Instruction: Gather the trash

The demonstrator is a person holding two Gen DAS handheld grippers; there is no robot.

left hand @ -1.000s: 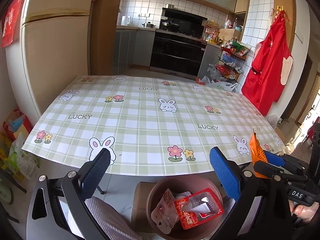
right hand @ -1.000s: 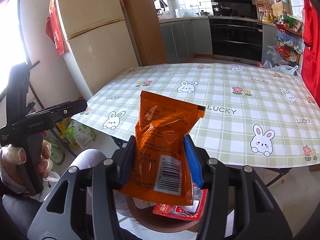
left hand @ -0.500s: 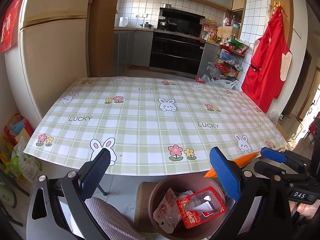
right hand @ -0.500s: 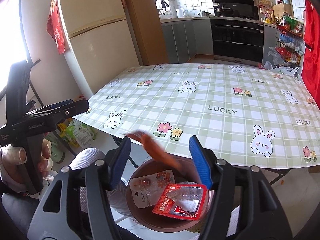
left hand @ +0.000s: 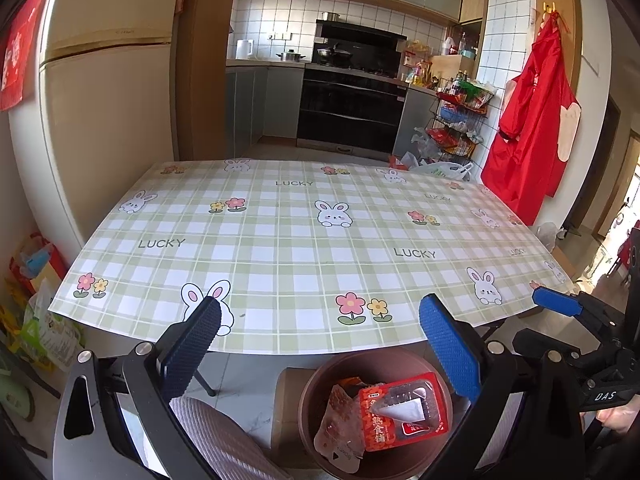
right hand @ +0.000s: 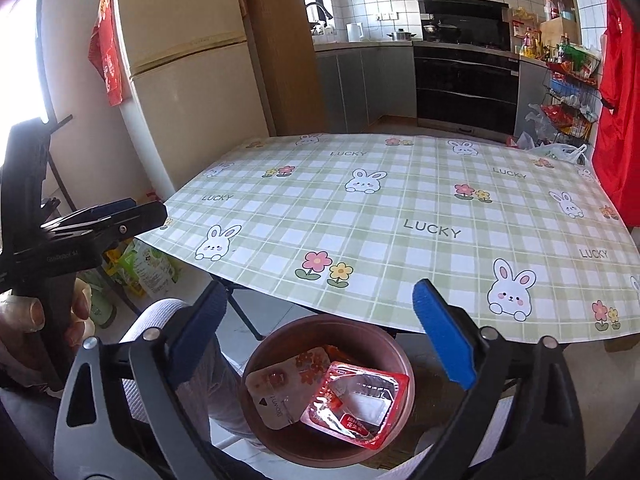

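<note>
A brown round bin (left hand: 316, 384) (right hand: 272, 344) stands on the floor below the table's near edge. It holds a red food tray wrapper (left hand: 400, 408) (right hand: 356, 404), a pale pouch (right hand: 276, 392) and an orange packet (left hand: 347, 382), mostly hidden under them. My left gripper (left hand: 320, 344) is open and empty above the bin. My right gripper (right hand: 324, 332) is open and empty above the bin; one fingertip (left hand: 556, 306) shows in the left wrist view.
The table with a green checked bunny cloth (left hand: 312, 248) (right hand: 400, 216) lies just ahead. A fridge (left hand: 104, 120) stands left, bags (left hand: 44, 332) on the floor beside it. A red apron (left hand: 536, 120) hangs right. My knee (left hand: 216, 436) is beside the bin.
My right gripper opened and let go of the orange packet, which fell into the bin. The left gripper stayed open and nearly still.
</note>
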